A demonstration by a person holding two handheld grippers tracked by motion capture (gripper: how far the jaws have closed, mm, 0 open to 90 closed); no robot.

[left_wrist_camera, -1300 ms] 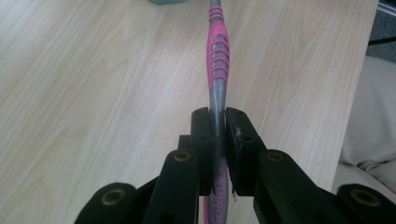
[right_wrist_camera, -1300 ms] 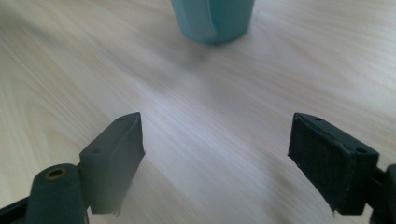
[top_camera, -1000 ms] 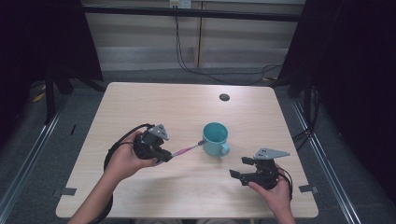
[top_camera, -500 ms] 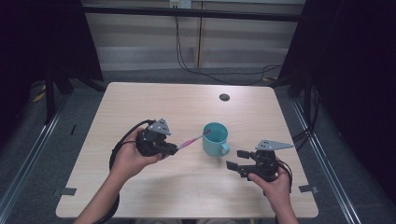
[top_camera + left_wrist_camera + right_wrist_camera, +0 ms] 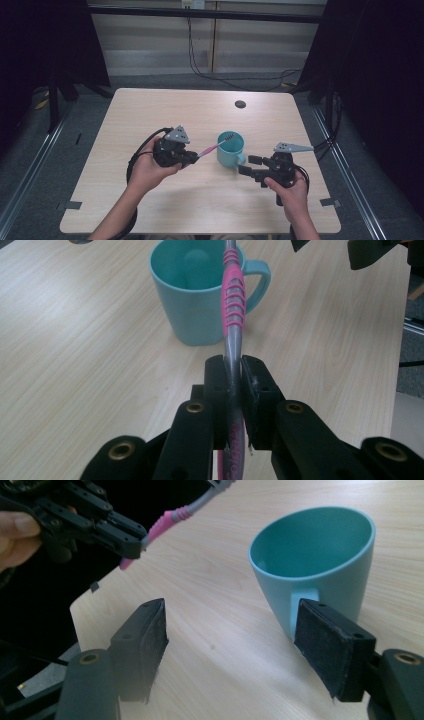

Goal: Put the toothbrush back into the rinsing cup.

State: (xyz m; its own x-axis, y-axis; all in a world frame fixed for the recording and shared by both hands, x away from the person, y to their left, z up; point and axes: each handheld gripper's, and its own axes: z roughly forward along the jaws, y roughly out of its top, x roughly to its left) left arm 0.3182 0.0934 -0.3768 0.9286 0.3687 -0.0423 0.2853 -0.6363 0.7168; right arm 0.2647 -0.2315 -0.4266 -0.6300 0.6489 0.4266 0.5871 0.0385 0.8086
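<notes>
the left gripper [image 5: 192, 158] holds a toothbrush [image 5: 216, 146]: its fingers [image 5: 216, 390] are pressed tight on the grey lower part of the handle, one on each side, as the left gripper view shows plainly. the handle runs straight out from the fingers, grey at the grip, then pink with ribs. in the high view the brush slants up and to the right from the gripper, and its bristled head lies over the open mouth of the teal mug [image 5: 230, 150]. whether the head touches the rim cannot be told. the person's left hand [image 5: 147, 172] wraps the gripper body from below, with the cable looping beside it.

the mug stands upright on the pale wooden counter [image 5: 150, 115], near the middle, its handle turned toward the person's right. it looks empty inside.

the right gripper [image 5: 250, 165] sits just right of the mug, held by the right hand [image 5: 290, 192], and points left toward it. its fingers [image 5: 142, 645] stand wide apart with nothing pressed between them; they have just been closing a little. in the right gripper view one finger is in front of the base of the mug's handle, the other is well clear over bare counter. contact between that finger and the mug cannot be told.

a small dark round spot [image 5: 240, 104] lies far back on the counter, well apart from everything else
</notes>
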